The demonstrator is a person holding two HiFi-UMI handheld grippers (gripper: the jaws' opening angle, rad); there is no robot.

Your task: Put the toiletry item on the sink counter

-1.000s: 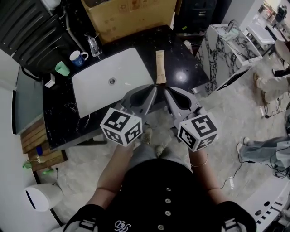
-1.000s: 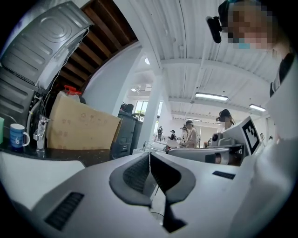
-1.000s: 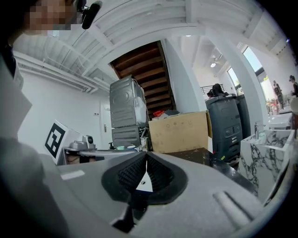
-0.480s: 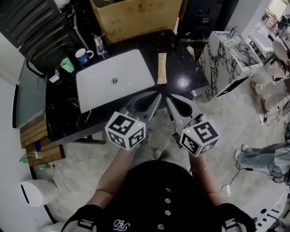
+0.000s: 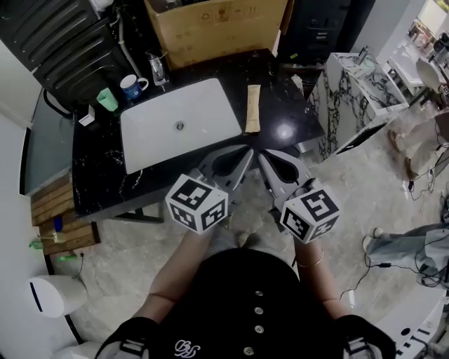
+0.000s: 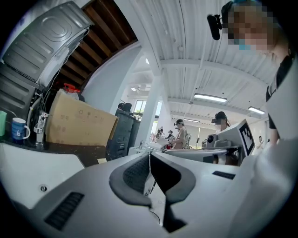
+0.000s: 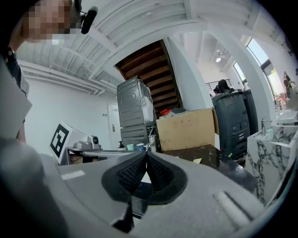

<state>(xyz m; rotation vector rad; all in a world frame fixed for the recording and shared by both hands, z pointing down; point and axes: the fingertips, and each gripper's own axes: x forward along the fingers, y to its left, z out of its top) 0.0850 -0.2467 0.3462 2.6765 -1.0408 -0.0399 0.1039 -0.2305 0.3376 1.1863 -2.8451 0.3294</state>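
Note:
A tan toiletry tube (image 5: 252, 108) lies flat on the black marble counter (image 5: 98, 175), just right of the white sink basin (image 5: 154, 140). Both grippers are held side by side in front of the counter's near edge, away from the tube. My left gripper (image 5: 247, 148) is shut with nothing between its tips (image 6: 149, 155). My right gripper (image 5: 261, 154) is also shut and empty, its tips (image 7: 145, 154) meeting. In the right gripper view the tube's end (image 7: 198, 161) shows as a pale sliver on the counter.
A blue mug (image 5: 131, 85), a green cup (image 5: 107, 99), a glass (image 5: 158, 69) and a small white box (image 5: 86, 119) stand behind and left of the sink. A cardboard box (image 5: 217, 21) sits at the back. A marble-patterned cabinet (image 5: 351, 98) stands to the right.
Both grippers have drawn back from the counter, toward the person's body. The tube stays where it lies. The jaws look shut throughout.

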